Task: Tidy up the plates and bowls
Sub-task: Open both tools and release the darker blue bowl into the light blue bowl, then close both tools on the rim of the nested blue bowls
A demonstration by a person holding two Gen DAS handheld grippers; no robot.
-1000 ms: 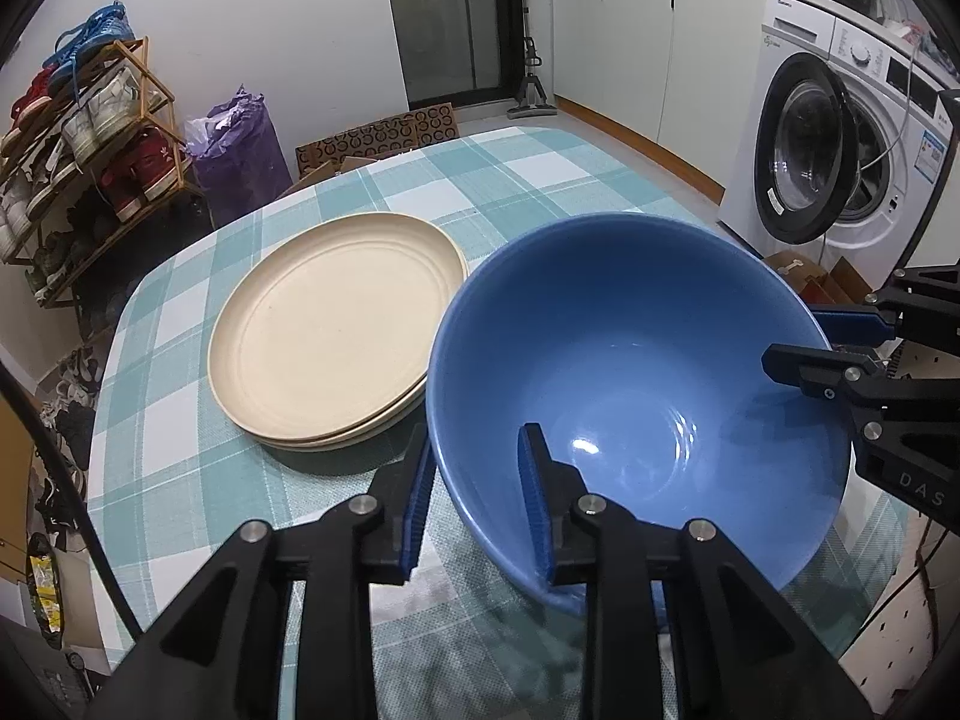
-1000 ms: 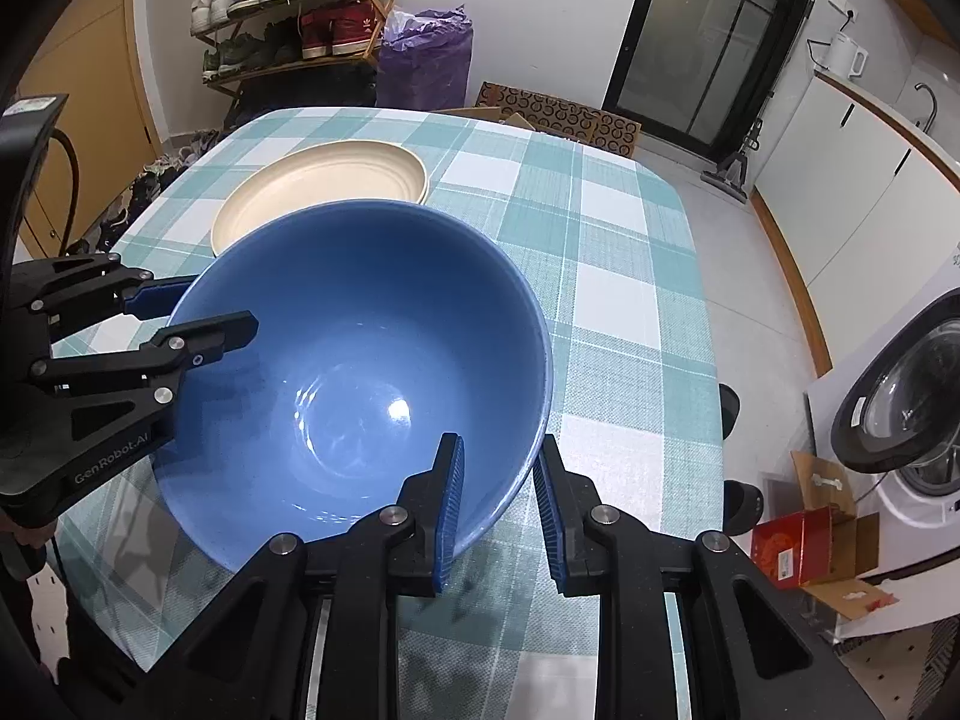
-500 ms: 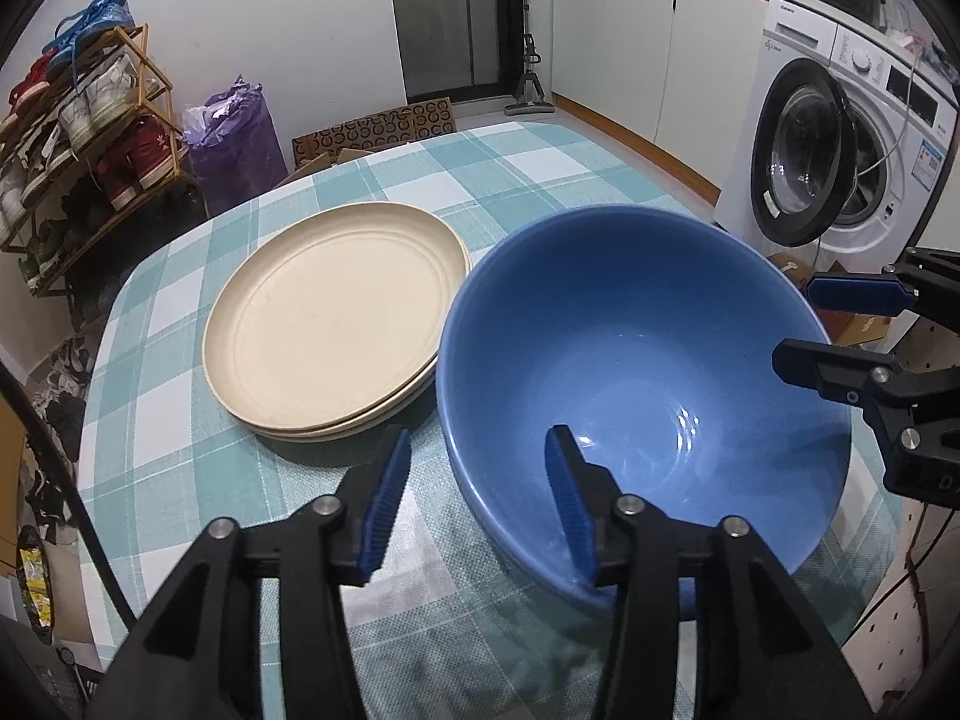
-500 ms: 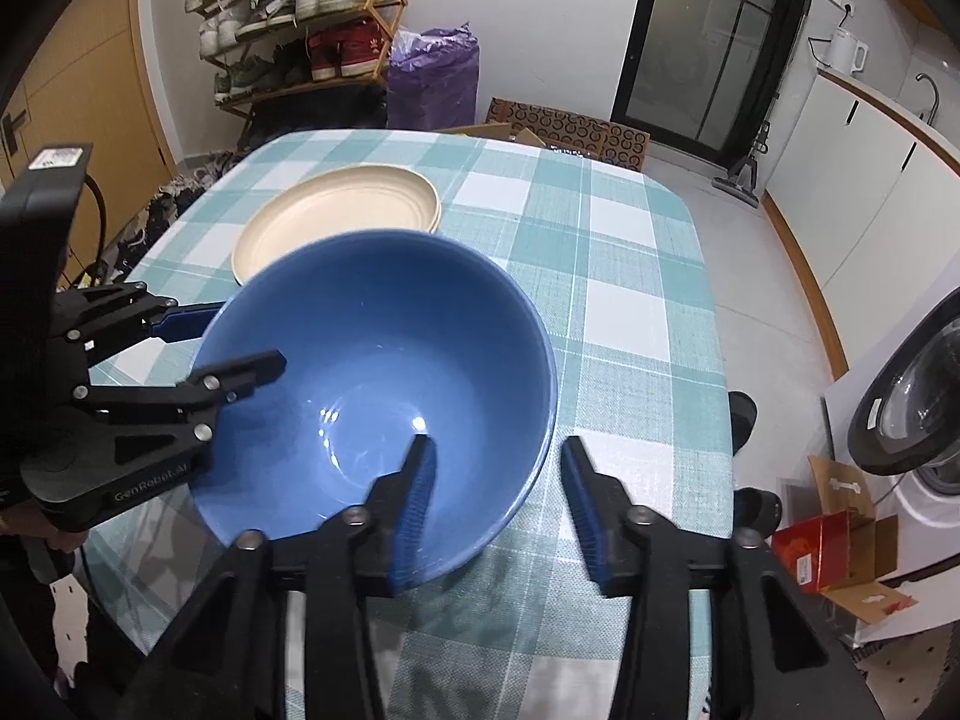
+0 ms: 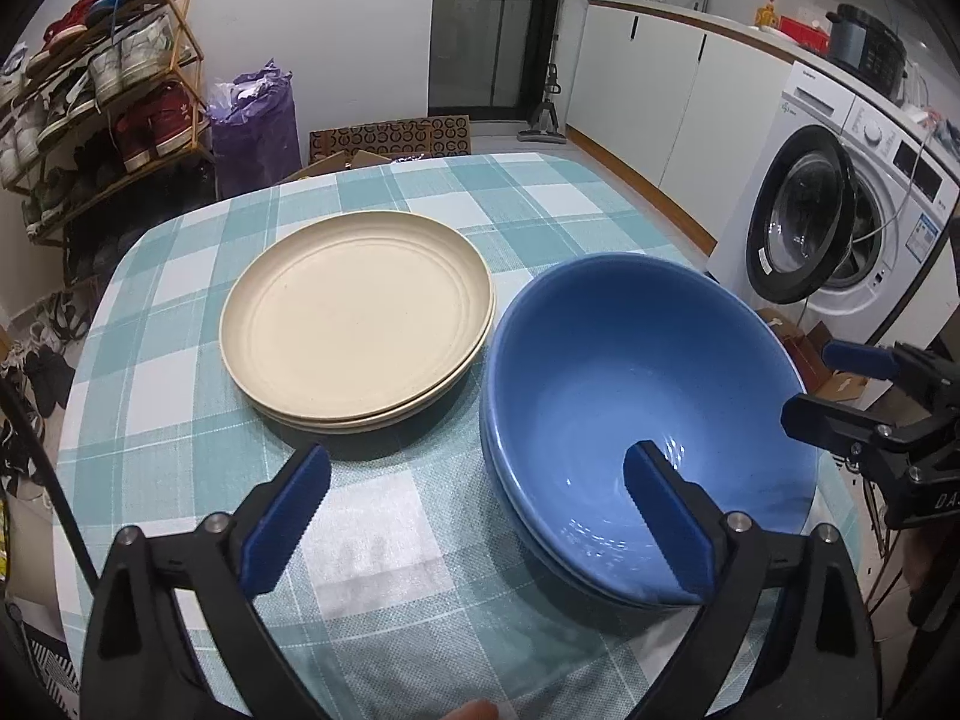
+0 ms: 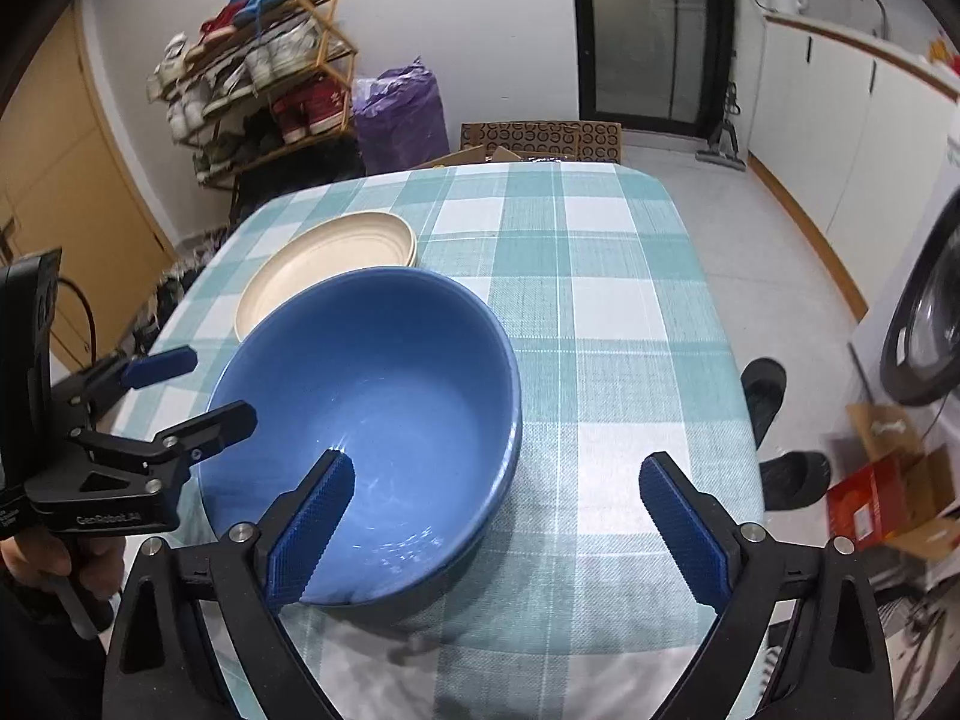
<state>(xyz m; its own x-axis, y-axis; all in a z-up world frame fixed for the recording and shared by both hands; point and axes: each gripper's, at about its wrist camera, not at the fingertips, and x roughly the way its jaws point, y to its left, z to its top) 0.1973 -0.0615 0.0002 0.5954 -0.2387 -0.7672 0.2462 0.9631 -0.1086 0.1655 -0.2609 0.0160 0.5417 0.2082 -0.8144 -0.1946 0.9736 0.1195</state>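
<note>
A large blue bowl [image 5: 648,384] sits nested in another blue bowl on the checked tablecloth [image 5: 384,576], also in the right wrist view [image 6: 372,396]. A stack of cream plates [image 5: 357,318] lies just left of it, beyond it in the right wrist view [image 6: 327,267]. My left gripper [image 5: 477,516] is wide open, its right finger over the bowl's near rim, holding nothing. My right gripper [image 6: 498,525] is wide open at the bowl's other side, its left finger over the rim, empty. Each gripper shows in the other's view: the right [image 5: 840,384], the left [image 6: 186,390].
A washing machine [image 5: 840,222] with an open door stands right of the table. A shoe rack [image 5: 96,102] and a purple bag [image 5: 258,120] stand behind it. Slippers [image 6: 774,438] and a cardboard box [image 6: 888,492] lie on the floor by the table's edge.
Both grippers were shut on the blue bowl's rim. They have let go, opened wide and pulled back. The bowl now rests on the bowl under it.
</note>
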